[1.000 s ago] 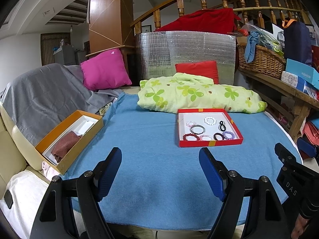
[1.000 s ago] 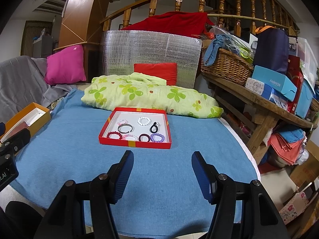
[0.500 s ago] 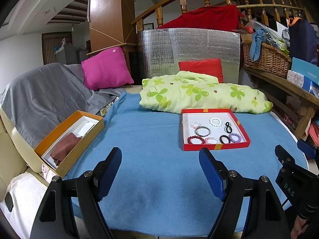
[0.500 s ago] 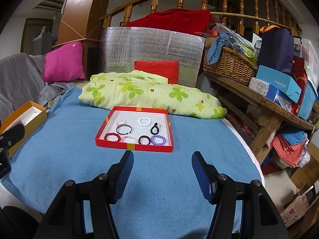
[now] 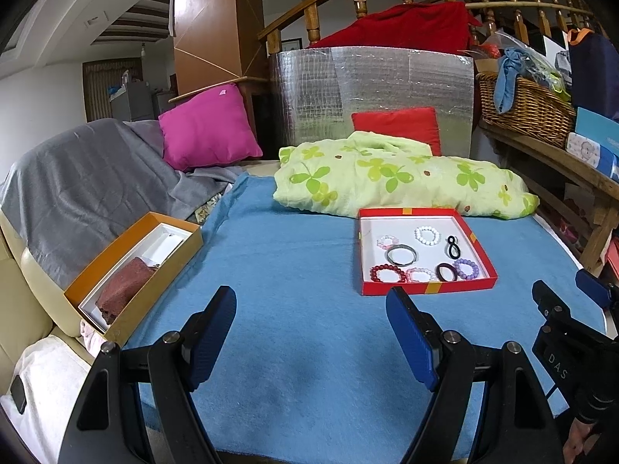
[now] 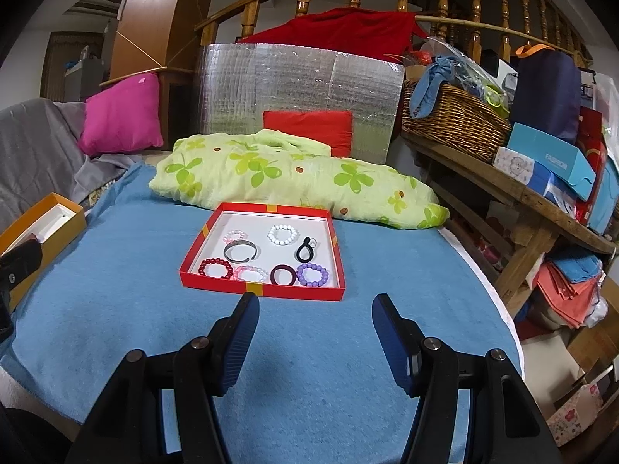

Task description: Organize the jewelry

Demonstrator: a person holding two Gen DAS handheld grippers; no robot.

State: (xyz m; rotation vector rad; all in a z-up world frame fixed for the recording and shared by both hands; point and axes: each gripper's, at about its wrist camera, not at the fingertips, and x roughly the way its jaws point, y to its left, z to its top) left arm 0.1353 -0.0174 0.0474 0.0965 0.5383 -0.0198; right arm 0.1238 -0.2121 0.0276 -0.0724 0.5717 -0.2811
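A shallow red tray (image 6: 209, 228) (image 5: 485, 261) lies on the blue cloth and holds several bracelets and hair ties: a white bead ring (image 6: 283, 234), a dark red bead ring (image 6: 215, 268), a purple bead ring (image 6: 312, 274), a grey bangle (image 6: 240, 252) and a black loop (image 6: 305, 251). An orange box (image 5: 127, 270) with a brown cloth inside sits at the left edge. My left gripper (image 5: 311, 338) hovers open over the cloth, short of the tray and to its left. In front of the tray, my right gripper (image 6: 311, 338) is open and empty.
A green flowered bundle (image 6: 294, 178) lies just behind the tray, with a red cushion (image 6: 307, 127) and a silver foil panel (image 6: 298, 89) beyond. A wooden bench (image 6: 514, 197) with a wicker basket (image 6: 452, 123) and boxes stands to the right. A pink pillow (image 5: 207, 127) rests on the grey-covered sofa at left.
Both grippers have moved forward towards the red tray, which now looks larger and nearer in both views. Their jaws have stayed the same width.
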